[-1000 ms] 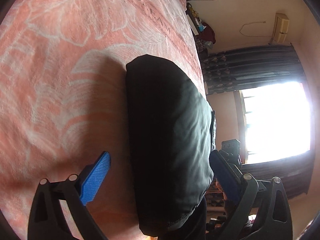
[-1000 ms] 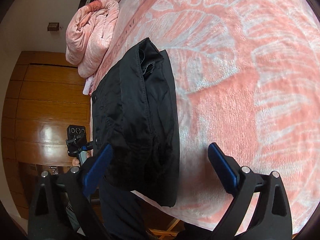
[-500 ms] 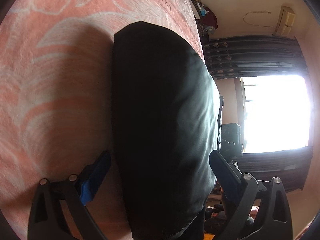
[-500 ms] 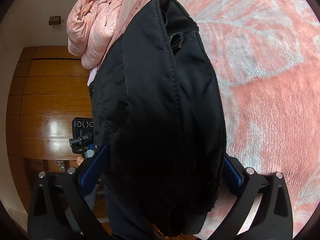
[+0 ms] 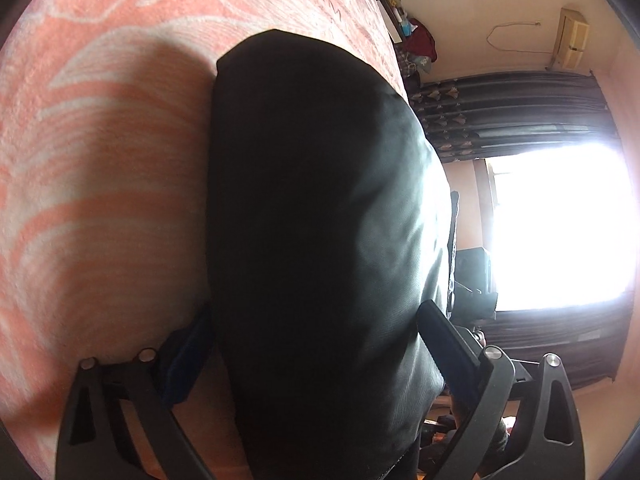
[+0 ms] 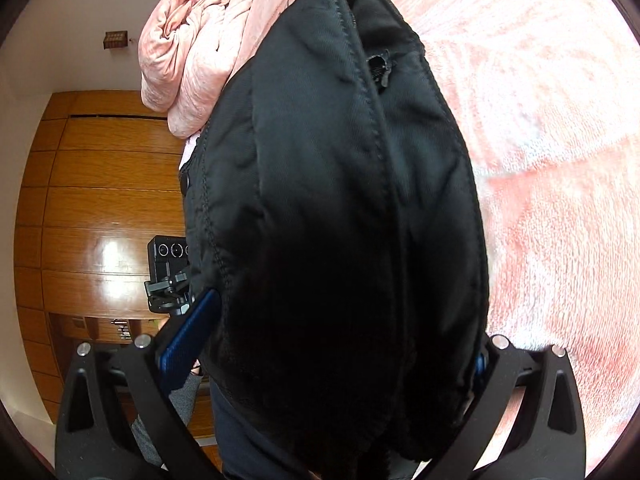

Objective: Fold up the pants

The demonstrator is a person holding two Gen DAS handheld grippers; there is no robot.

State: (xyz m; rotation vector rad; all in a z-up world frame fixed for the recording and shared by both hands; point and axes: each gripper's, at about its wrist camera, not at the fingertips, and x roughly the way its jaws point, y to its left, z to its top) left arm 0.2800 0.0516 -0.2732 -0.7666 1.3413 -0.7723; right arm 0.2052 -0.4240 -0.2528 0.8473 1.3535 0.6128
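The black pants (image 5: 320, 216) lie folded into a thick bundle at the edge of a pink bed cover (image 5: 100, 160). My left gripper (image 5: 316, 344) is wide open with the bundle's end between its blue fingers (image 5: 444, 344), one finger against the bed. In the right wrist view the pants (image 6: 344, 216) fill the middle, seams and a small buttonhole showing. My right gripper (image 6: 340, 344) is also wide open around the other end of the bundle; its right finger is mostly hidden by cloth.
A rolled pink blanket (image 6: 196, 48) lies further along the bed. A wooden wardrobe (image 6: 92, 208) stands beyond the bed edge. A bright window with dark curtains (image 5: 520, 120) is on the other side. The other handheld gripper (image 6: 168, 276) shows past the pants.
Both grippers have moved forward onto the folded pants, so each end of the bundle now sits between open fingers. The pants have not visibly shifted on the bed.
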